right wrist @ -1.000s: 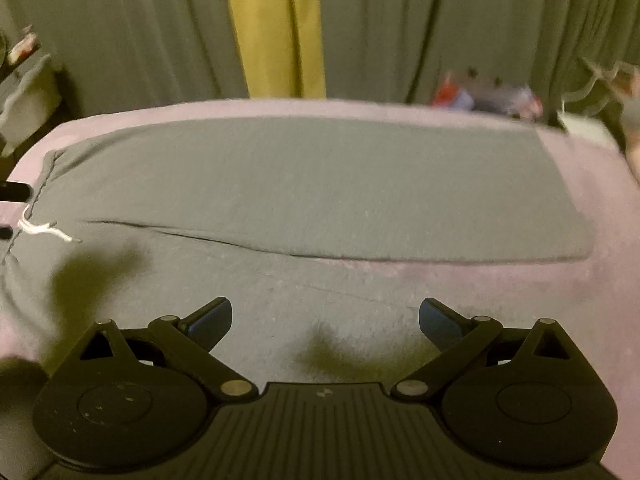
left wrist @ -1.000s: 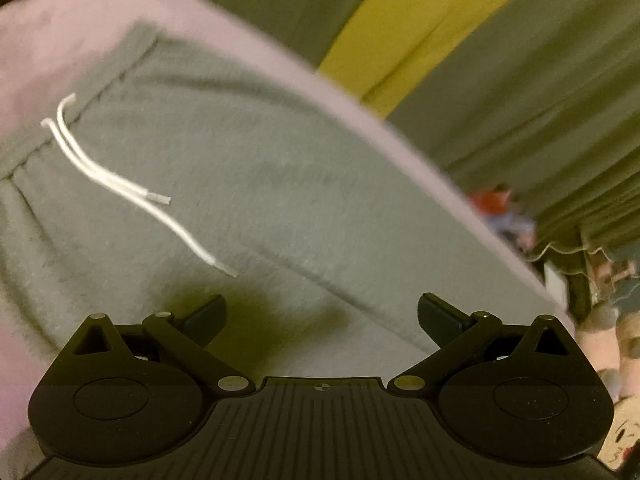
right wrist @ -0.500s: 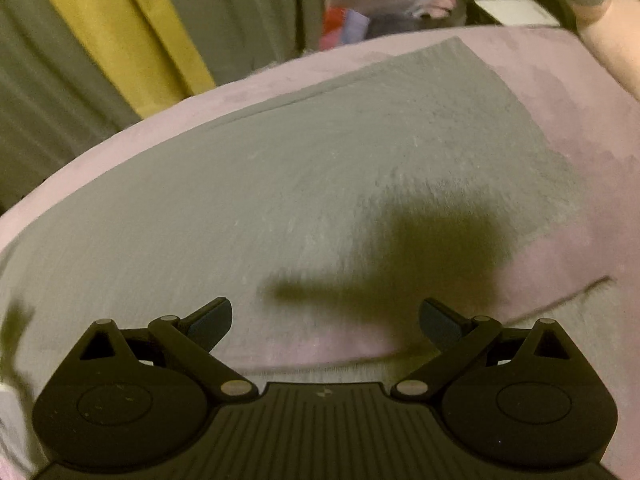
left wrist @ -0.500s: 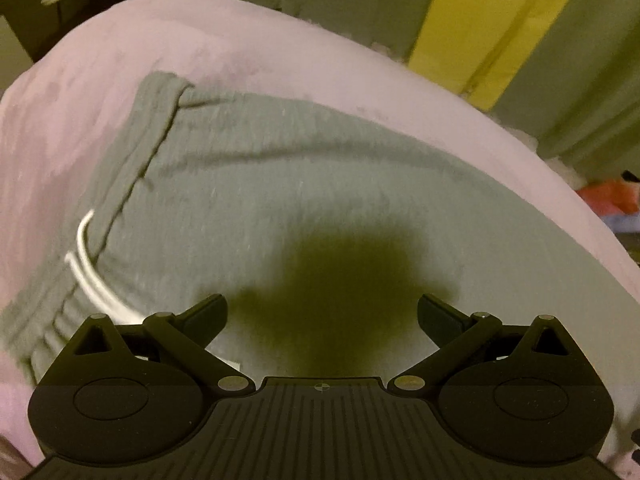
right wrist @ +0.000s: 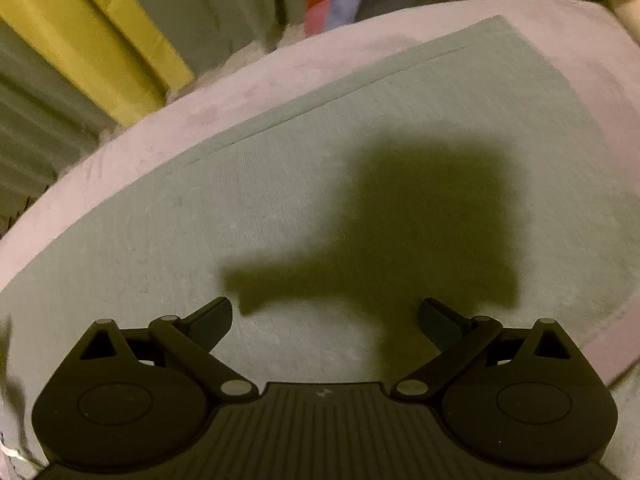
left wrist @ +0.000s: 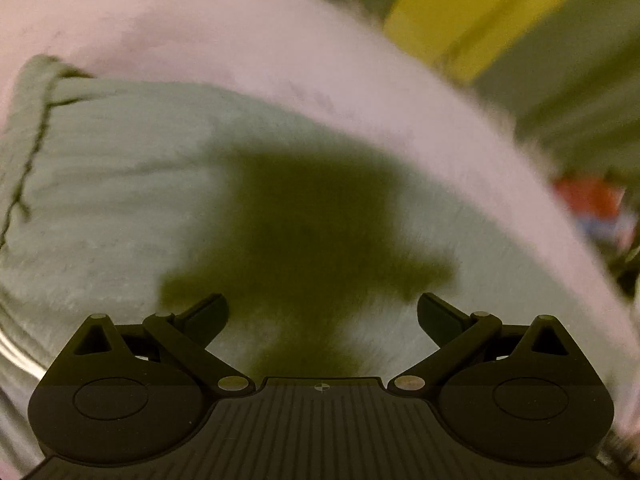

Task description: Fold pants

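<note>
1. A pink bed cover (right wrist: 592, 32) lies under everything, with green and yellow curtains (right wrist: 92, 48) behind it.
2. My left gripper (left wrist: 322, 316) hangs spread wide and empty over the pants (left wrist: 120, 200), whose waistband (left wrist: 36, 80) sits ahead to its left.
3. My right gripper (right wrist: 325, 320) is likewise spread and empty above the leg, its hem (right wrist: 520, 40) ahead to the right.
4. I judge I'm reaching for the far edge; next comes pinching it.
5. The left view is blurred, and the near edge is cut off.
</note>
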A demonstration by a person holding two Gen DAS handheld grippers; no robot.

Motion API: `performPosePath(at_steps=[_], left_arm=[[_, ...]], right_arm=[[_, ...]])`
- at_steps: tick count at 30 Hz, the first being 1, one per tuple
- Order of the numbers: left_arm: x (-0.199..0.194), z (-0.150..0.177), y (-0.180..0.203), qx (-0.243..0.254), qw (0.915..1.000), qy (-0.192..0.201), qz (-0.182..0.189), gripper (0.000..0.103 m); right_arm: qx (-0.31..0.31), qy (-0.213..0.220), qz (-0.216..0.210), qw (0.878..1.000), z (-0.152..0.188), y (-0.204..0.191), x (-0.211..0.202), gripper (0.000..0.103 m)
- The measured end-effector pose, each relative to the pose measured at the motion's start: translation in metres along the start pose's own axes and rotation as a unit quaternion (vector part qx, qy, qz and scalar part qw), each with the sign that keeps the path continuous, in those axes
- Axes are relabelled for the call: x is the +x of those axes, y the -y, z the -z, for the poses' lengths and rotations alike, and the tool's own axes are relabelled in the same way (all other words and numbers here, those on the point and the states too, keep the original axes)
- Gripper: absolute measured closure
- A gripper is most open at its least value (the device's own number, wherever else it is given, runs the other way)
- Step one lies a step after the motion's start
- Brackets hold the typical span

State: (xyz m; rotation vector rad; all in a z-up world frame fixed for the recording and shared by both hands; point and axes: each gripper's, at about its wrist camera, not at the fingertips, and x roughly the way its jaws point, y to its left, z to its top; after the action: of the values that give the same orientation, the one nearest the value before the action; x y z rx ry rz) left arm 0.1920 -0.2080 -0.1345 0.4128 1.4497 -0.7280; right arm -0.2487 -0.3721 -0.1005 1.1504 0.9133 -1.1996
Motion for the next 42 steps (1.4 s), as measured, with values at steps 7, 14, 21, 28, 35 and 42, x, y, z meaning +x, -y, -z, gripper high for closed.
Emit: performPosePath(at_steps=[7,14,21,28,35,42], left_arm=[[0.017,-0.025,0.018,0.065,0.9949,0.065,-0.04,0.0],[-0.017,-0.045,-0.005,0.029,0.9902,0.134,-0.026,0.001],[-0.019,0.023,-0.01,0.132,0.9853,0.09,-0.062,0.0],[-0.021,0.017,-0.063,0.042,0.9869,0.106,-0.114,0.0],[-0.043,0.003,-0.053,0.019,0.9842,0.107,-0.14,0.0],[-0.04,-0.033,-0.039,-0.06,0.9937,0.051,-0.08,0.0]], right_arm=[[-0.132,0.018,0.058,0.989,0.0,-0.048,0.017,0.008],[-0.129,0.106,0.13,0.977,-0.028,-0.048,0.009,0.009],[-0.158,0.082,0.012,0.984,0.007,-0.065,-0.005,0.012],[-0.116,0.071,0.061,0.989,0.008,-0.027,0.004,0.004],[-0.014,0.059,0.153,0.986,-0.008,0.054,-0.006,0.0],[0.044,0.054,0.171,0.983,-0.031,0.075,-0.013,0.0]])
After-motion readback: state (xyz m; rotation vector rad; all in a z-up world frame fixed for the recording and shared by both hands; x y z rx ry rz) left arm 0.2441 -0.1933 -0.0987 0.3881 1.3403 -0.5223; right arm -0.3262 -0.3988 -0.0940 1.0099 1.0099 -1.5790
